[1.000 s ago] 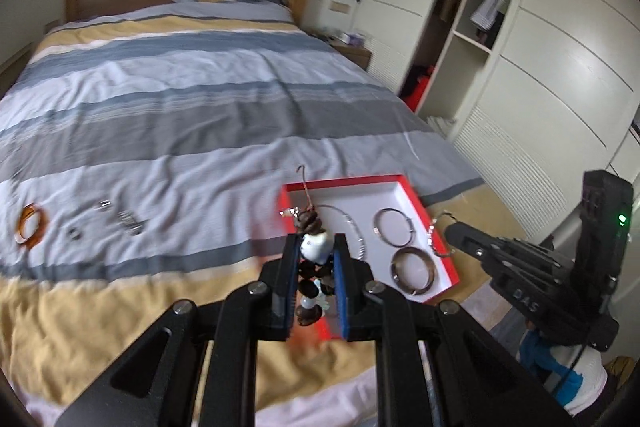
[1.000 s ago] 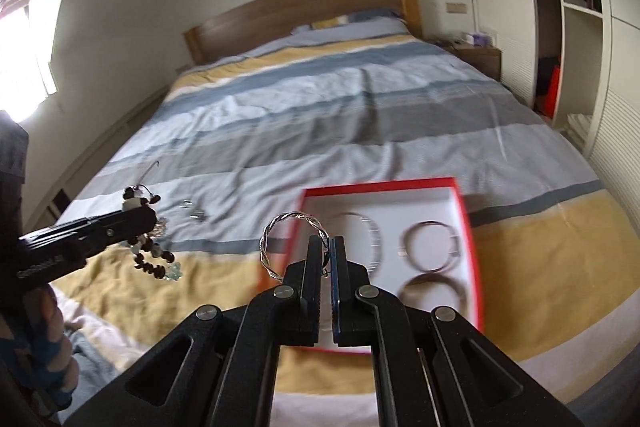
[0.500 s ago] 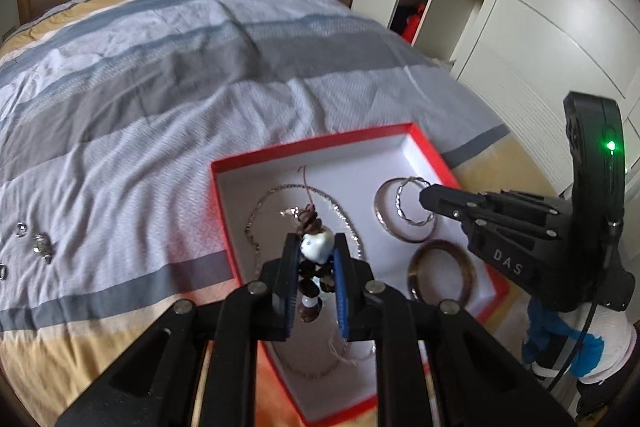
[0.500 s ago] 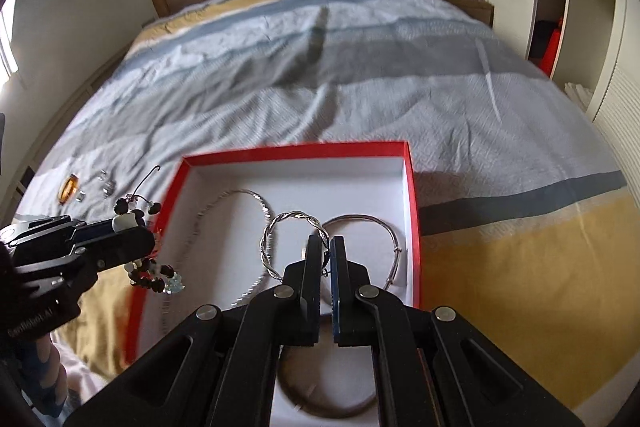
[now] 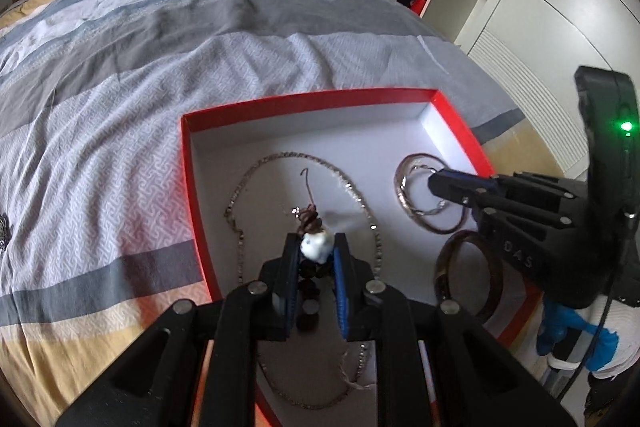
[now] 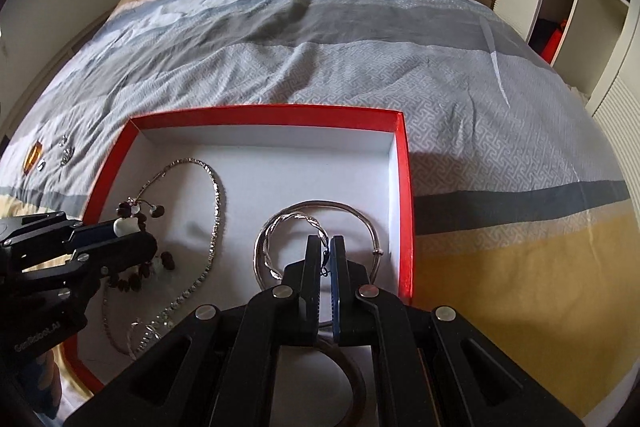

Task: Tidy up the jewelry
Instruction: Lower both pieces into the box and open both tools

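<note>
Both tongs are reaching down into the red box [image 6: 404, 187] on the bed [image 6: 360, 39]. The left tongs [image 5: 316, 255] are squeezing a bead bracelet [image 5: 315, 247]. The right tongs [image 6: 329, 247] are pinching a twisted silver bangle [image 6: 276, 235]. Next, I think, each one needs lowering onto a bare spot, then letting go.

Left gripper [image 5: 316, 254]: matte black, silver screws, blue jaw pads. Right gripper [image 6: 326, 255]: same build, white "DAS" lettering, green light, black cable.
</note>
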Demonstrator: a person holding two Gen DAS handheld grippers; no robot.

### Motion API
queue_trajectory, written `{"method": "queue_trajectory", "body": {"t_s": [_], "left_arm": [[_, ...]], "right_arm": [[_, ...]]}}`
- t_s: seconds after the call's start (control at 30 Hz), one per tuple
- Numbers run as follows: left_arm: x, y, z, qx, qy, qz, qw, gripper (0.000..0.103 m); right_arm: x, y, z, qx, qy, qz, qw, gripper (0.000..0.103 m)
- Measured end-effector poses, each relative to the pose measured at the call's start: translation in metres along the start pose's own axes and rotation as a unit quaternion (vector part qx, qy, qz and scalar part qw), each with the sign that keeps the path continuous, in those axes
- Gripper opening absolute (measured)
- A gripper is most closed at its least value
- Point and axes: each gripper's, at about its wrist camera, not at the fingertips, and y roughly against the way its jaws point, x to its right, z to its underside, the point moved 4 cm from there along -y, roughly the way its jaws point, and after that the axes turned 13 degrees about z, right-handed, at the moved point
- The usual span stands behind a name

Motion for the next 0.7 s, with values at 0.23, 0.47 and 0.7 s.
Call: {"method": "queue_trajectory", "body": {"t_s": [0.23, 0.47, 0.7], "left_arm": [[0.000, -0.003, 0.000, 0.000, -0.004, -0.005, 1.0000, 0.016], [0.004, -0.007, 0.000, -0.011, -0.014, -0.014, 0.9997, 0.024], [0.007, -0.001, 0.005, -0.014, -0.008, -0.016, 0.9997, 0.034]], "right_arm": [[-0.002, 0.000, -0.001, 0.001, 0.005, 0.003, 1.000, 0.004], [-0.005, 0.003, -0.001, -0.001, 0.000, 0.004, 1.000, 0.013], [0.004, 0.021, 0.004, 0.006, -0.017, 0.004, 1.000, 0.021]]}}
